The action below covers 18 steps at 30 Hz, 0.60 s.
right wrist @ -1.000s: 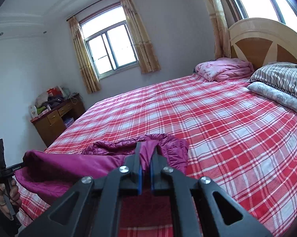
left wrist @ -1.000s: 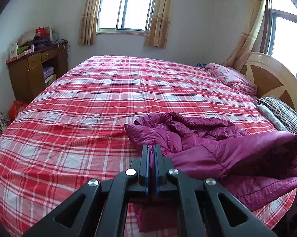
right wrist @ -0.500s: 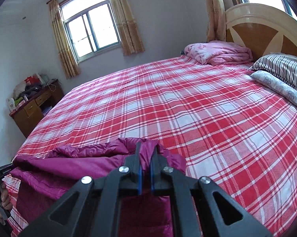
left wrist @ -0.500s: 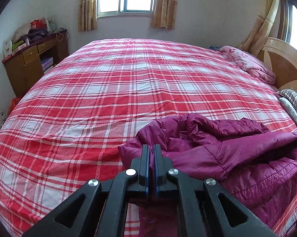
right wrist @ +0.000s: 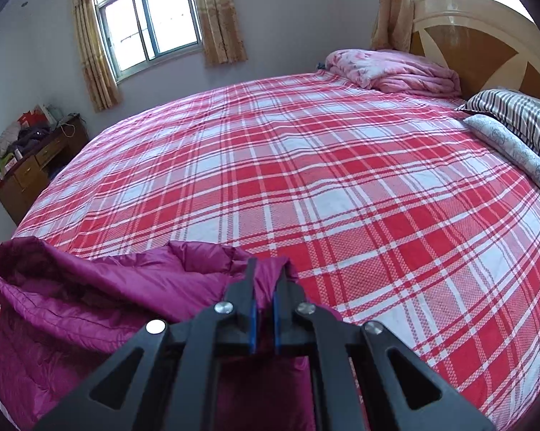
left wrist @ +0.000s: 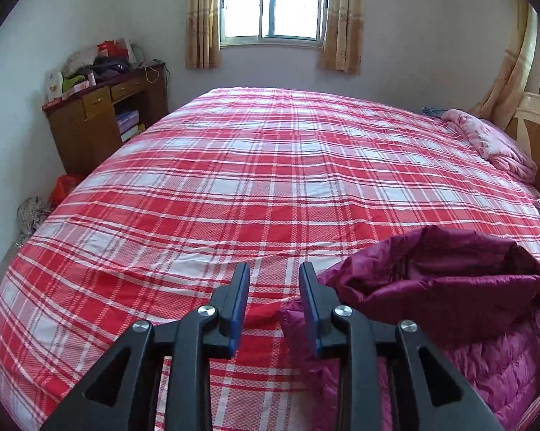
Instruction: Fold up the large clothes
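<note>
My left gripper (left wrist: 274,289) has just opened and let go, my right gripper (right wrist: 268,280) pinches the rumpled magenta quilted down jacket (right wrist: 90,298): folding barely begun.

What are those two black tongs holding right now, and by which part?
The right tongs pinch an edge fold of the puffy magenta quilted jacket. The left tongs have just been opening and hold nothing; the jacket's edge lies beside them.
</note>
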Motion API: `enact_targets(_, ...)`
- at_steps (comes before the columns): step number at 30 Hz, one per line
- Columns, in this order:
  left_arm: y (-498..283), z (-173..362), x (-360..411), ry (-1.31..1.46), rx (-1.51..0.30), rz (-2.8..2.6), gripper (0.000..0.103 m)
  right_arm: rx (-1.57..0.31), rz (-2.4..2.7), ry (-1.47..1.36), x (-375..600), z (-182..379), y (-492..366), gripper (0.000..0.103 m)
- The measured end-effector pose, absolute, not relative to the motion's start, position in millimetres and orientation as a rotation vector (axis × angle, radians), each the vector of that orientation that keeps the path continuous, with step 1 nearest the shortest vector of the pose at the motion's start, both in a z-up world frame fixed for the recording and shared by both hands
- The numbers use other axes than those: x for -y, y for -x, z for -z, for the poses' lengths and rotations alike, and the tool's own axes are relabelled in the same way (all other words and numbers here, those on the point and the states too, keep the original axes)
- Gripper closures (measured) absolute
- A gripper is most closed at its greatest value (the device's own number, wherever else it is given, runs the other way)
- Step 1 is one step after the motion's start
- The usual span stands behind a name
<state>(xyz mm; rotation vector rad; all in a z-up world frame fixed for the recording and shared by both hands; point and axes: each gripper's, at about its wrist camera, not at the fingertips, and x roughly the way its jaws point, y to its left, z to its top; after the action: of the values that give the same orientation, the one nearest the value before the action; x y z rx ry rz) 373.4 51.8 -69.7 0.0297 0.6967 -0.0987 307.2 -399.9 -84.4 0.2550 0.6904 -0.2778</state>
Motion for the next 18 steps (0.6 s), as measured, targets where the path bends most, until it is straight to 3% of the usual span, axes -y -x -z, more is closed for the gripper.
enact_targets(3, -355, 63, -23, -0.125, -0.629, 0.097, 0.058, -0.700, 0.283, -0.242, 397, 86, -318, 0.096)
enact_targets(5, -344, 65, -1, -0.165, -0.593, 0.105, 0.035, -0.718, 0.289, -0.242, 396, 89, -326, 0.090)
enact_targets(7, -340, 74, 24, -0.244, -0.578, 0.087, 0.032, -0.731, 0.304, -0.251, 398, 91, -332, 0.070)
enact_targets(9, -343, 89, 45, -0.324, -0.585, 0.037, 0.032, -0.705, 0.327, -0.280, 401, 86, -329, 0.019)
enact_targets(10, -347, 98, 52, -0.355, -0.597, 0.000, 0.032, -0.659, 0.325, -0.309, 403, 80, -322, 0.012)
enact_targets(15, -365, 119, 53, -0.343, -0.707, -0.115, 0.032, -0.660, 0.271, -0.271, 370, 61, -301, 0.016)
enact_targets(18, -348, 100, 59, -0.303, -0.639, -0.102, 0.032, -0.651, 0.167, -0.221, 326, 63, -298, 0.016)
